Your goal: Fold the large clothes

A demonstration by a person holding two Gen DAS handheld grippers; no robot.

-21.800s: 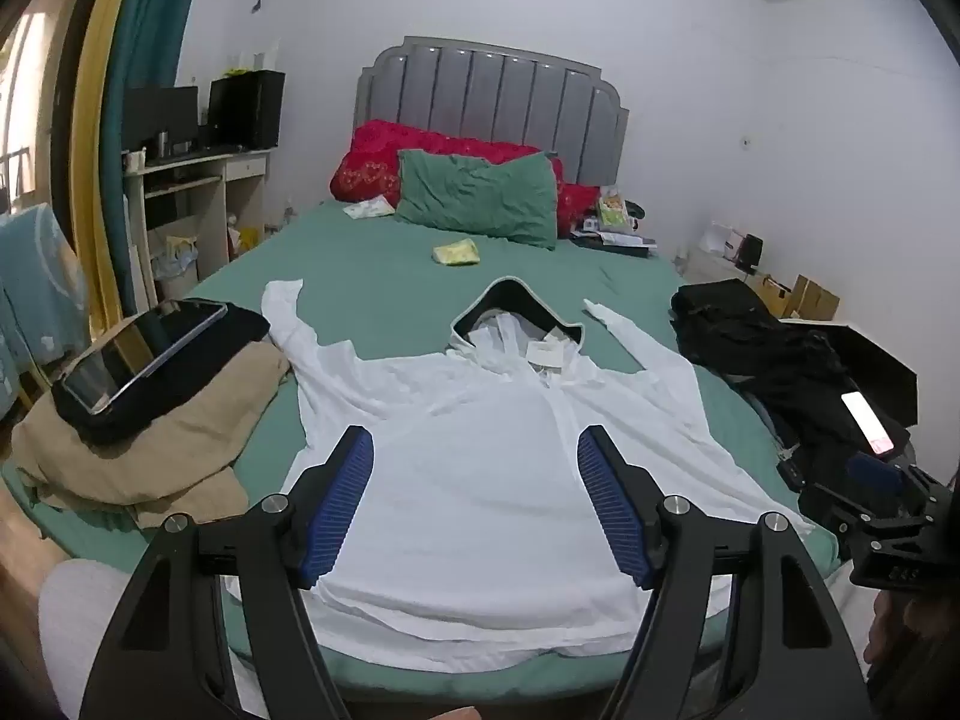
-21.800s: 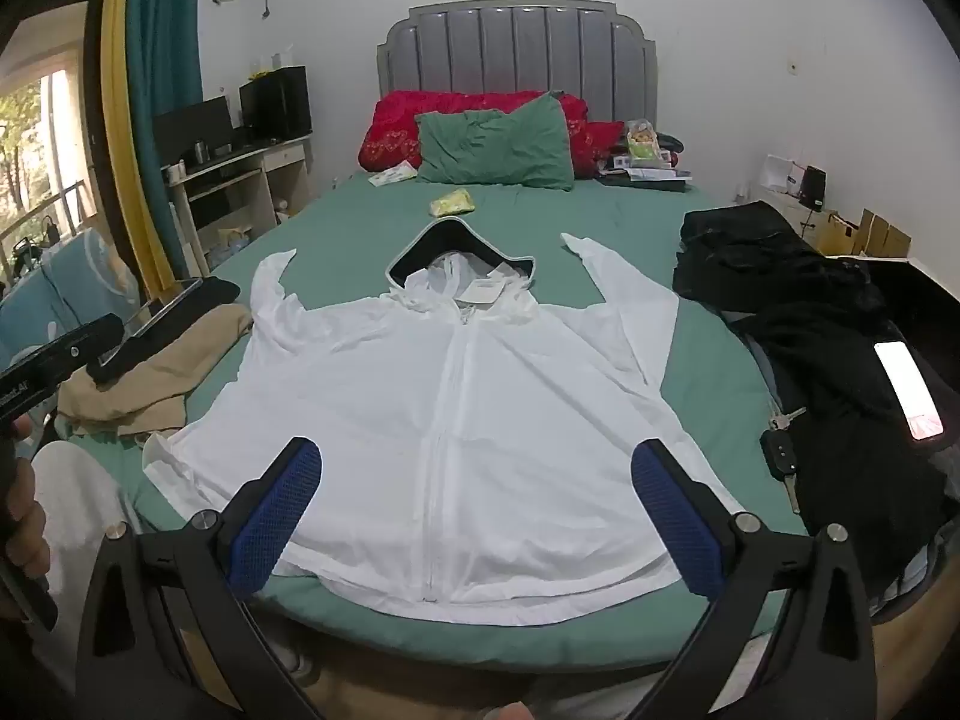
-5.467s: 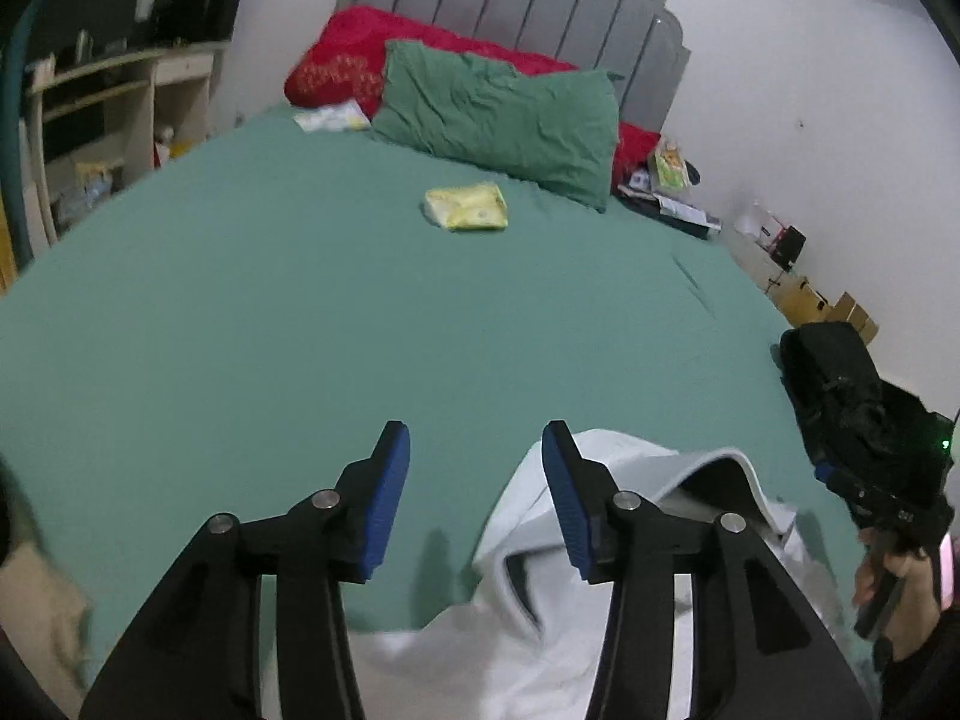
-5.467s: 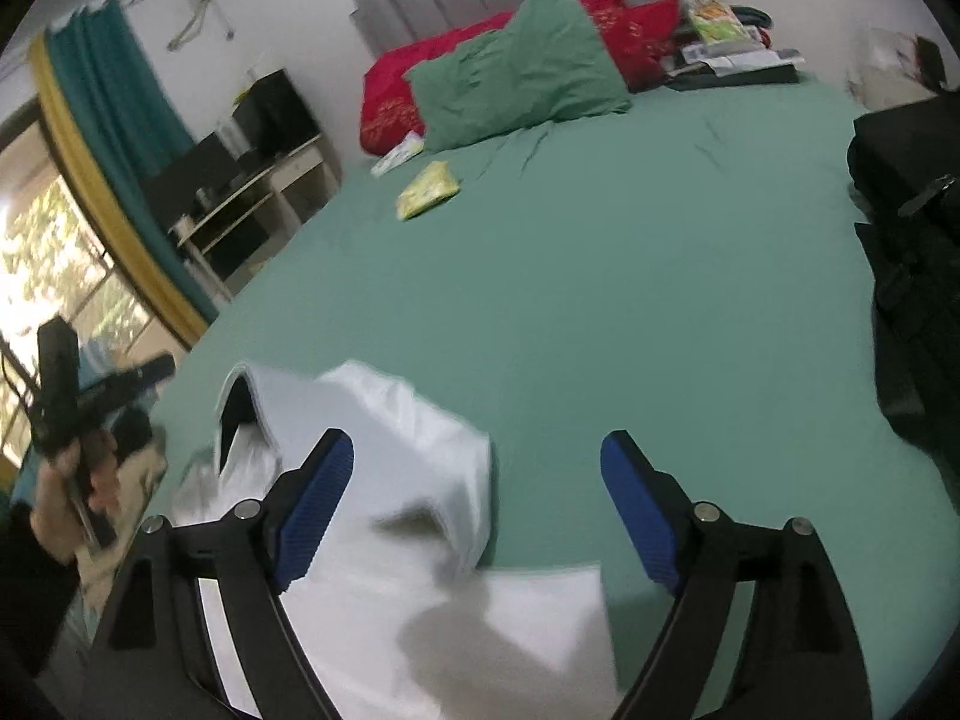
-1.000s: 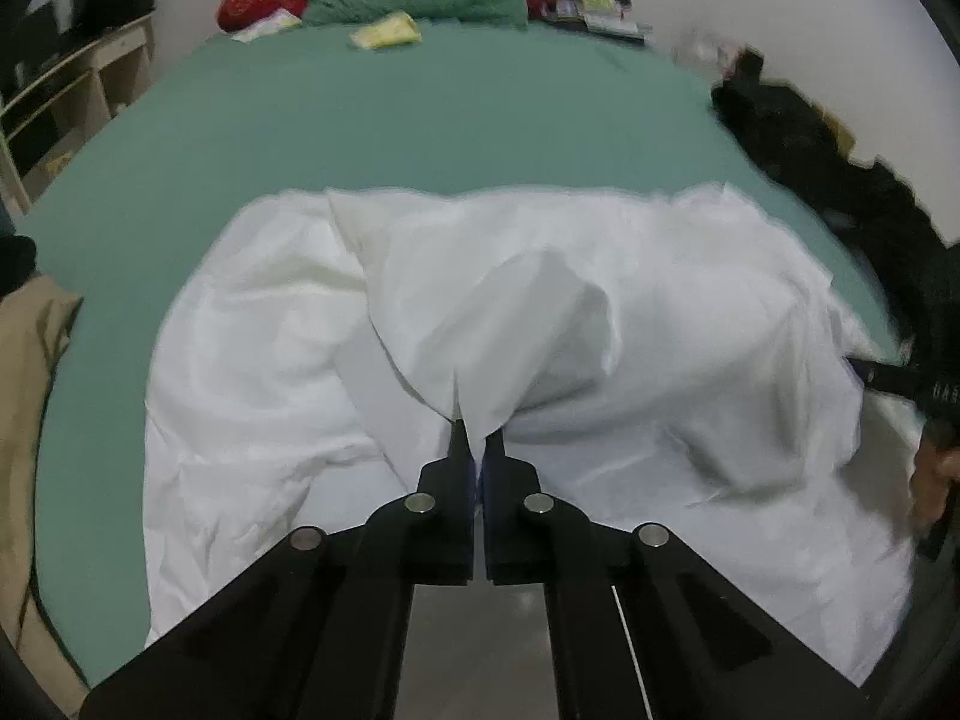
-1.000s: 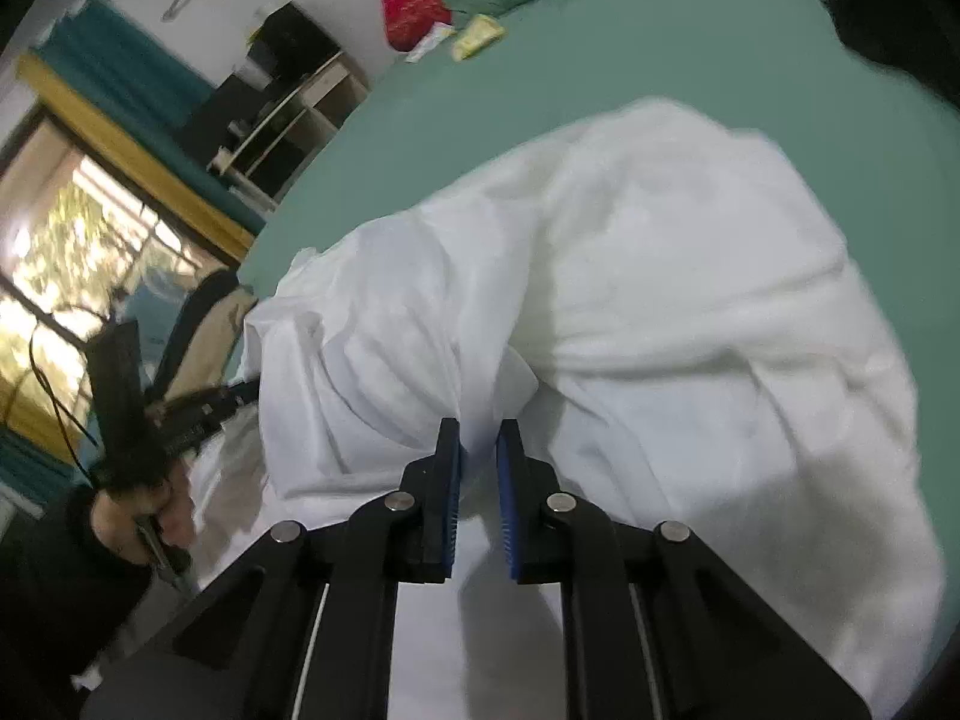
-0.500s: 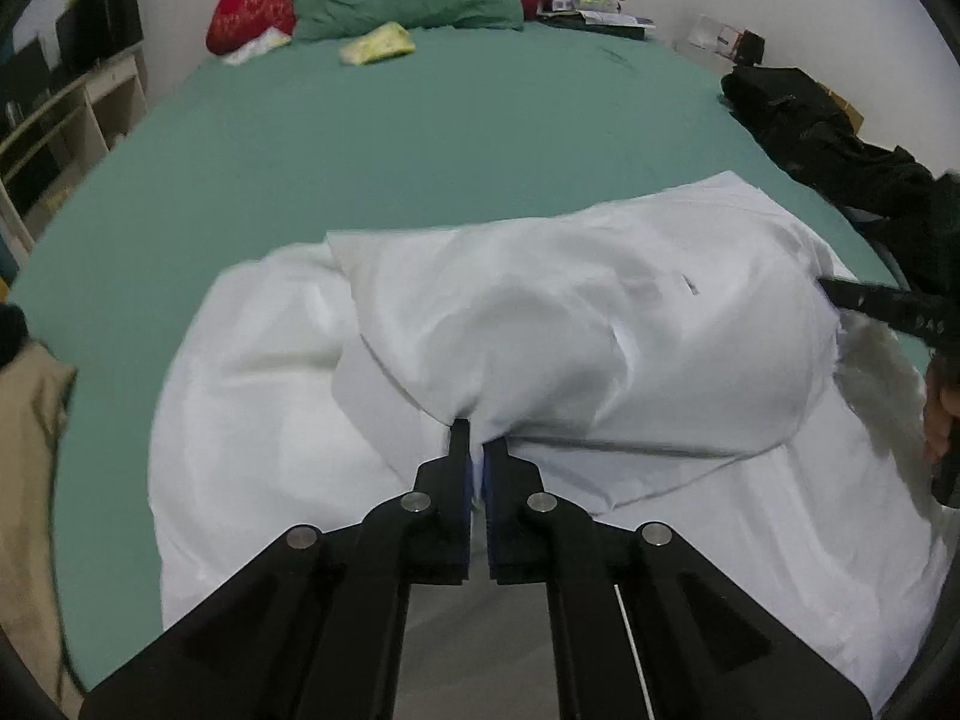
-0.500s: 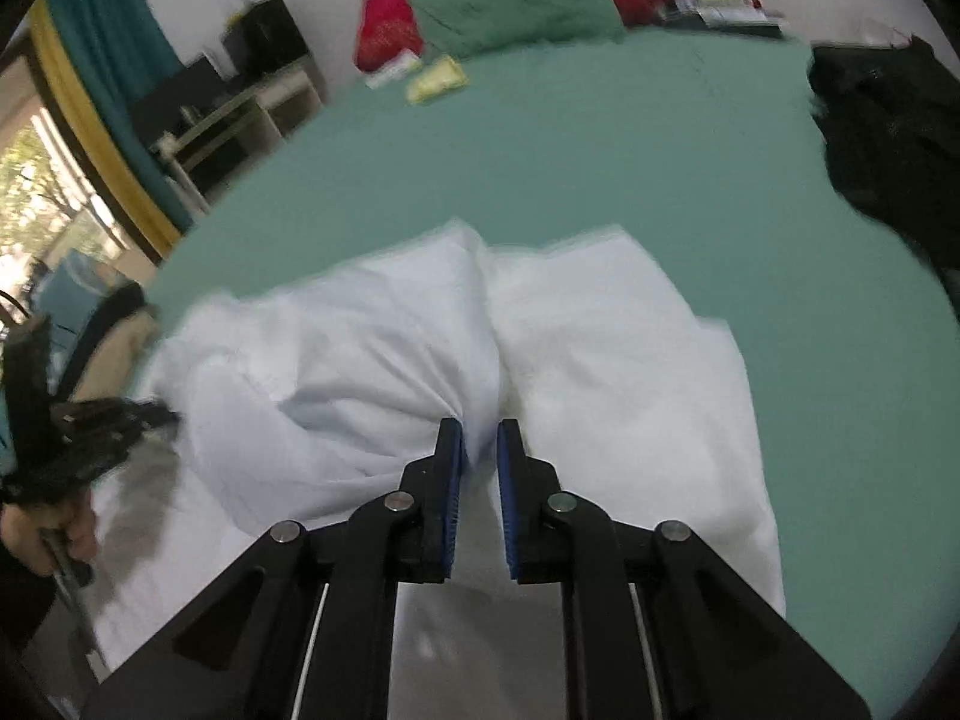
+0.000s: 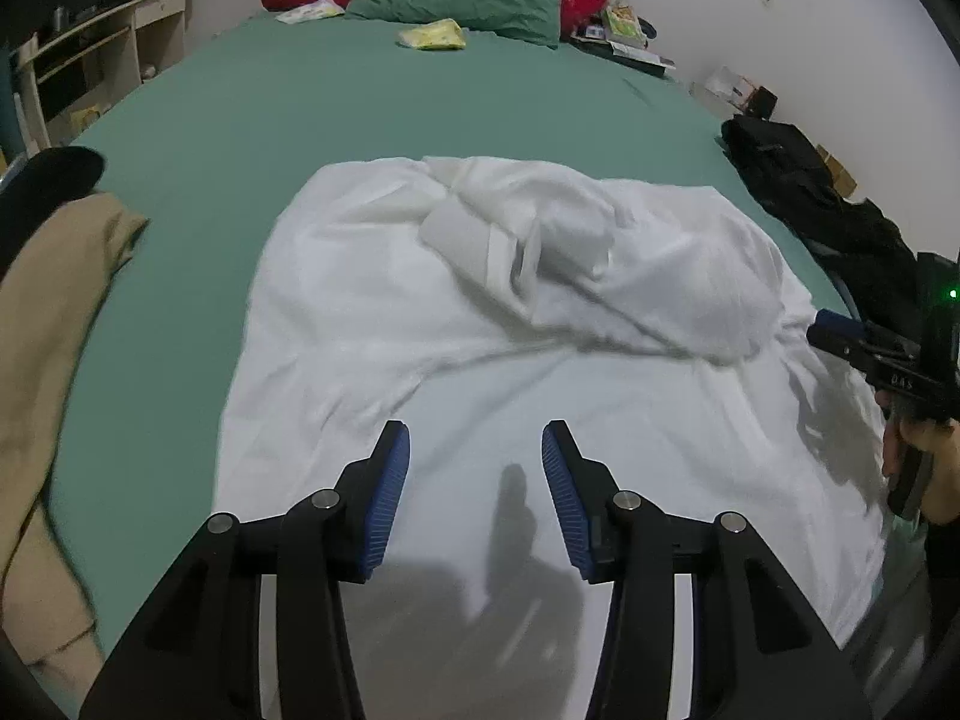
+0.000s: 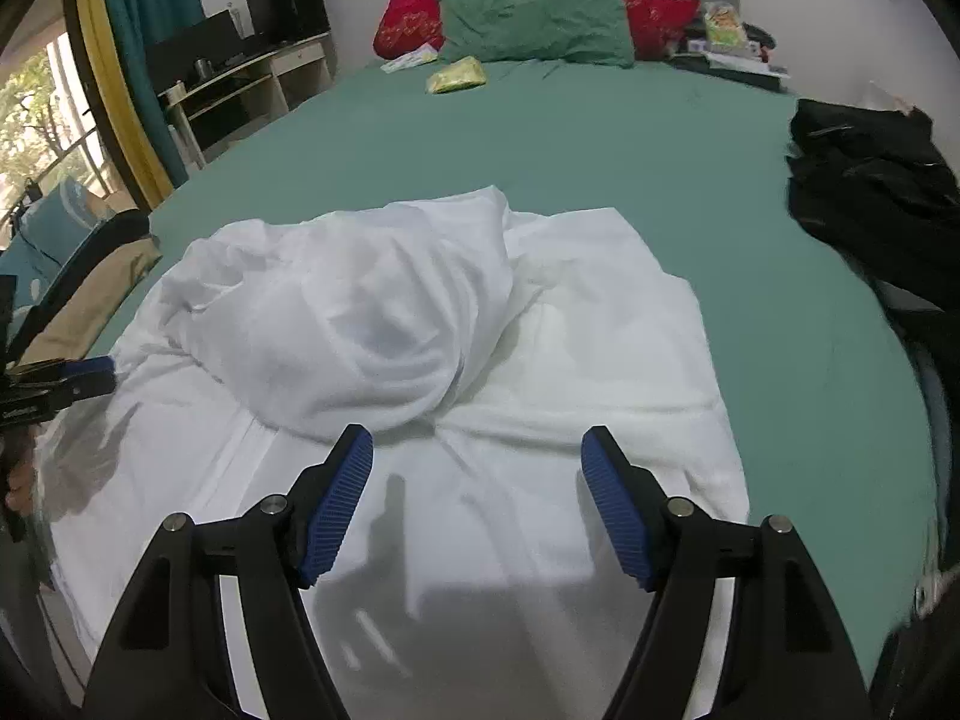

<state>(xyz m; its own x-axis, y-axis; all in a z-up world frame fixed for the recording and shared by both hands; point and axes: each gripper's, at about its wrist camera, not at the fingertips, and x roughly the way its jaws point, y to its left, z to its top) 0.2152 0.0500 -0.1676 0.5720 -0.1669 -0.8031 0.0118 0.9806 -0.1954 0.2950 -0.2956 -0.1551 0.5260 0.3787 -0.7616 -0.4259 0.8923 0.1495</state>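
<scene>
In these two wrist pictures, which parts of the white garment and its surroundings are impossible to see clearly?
- Hood and sleeves of the white garment: folded under its bunched upper layer, both views.
- Near hem: hidden behind the left claw in the left view, and behind the right claw in the right view.
- Beige clothes: cut off by the left view's edge.
- Items beside the green pillow: too small to identify.

Hovering open-jawed over a white garment (image 10: 420, 324) lying bunched on the green bed (image 10: 630, 150): the right tongs (image 10: 477, 450).
</scene>
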